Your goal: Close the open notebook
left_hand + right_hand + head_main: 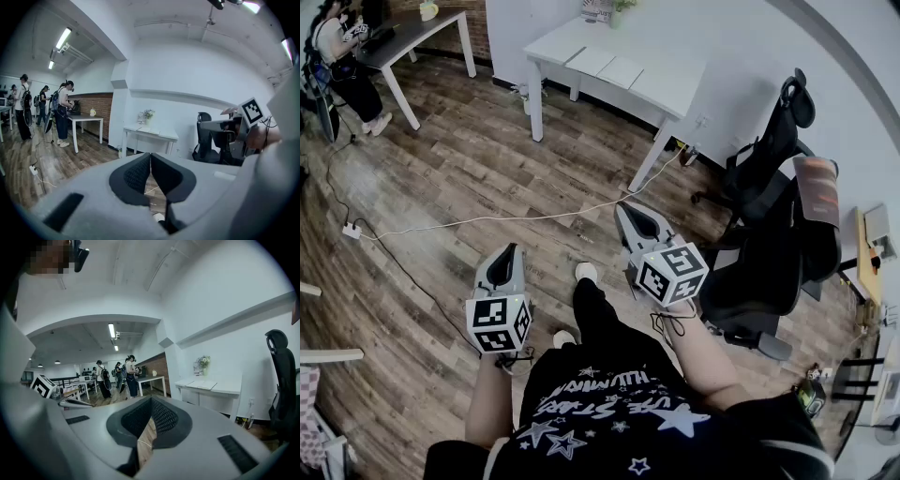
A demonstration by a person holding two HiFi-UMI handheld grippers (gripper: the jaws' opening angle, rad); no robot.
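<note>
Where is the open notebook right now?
In the head view, the open notebook lies on the white table at the top, against the wall, left of the black office chair.

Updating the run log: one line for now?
notebook open on table; left claw shut, empty; right claw shut, empty; notebook untouched

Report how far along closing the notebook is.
Done: nothing. The notebook lies open on the white table across the floor. In hand: nothing. The left gripper and right gripper are both shut and empty, held in the air well short of the table. Left: walk up to the table, reach the notebook and fold it shut.
</note>
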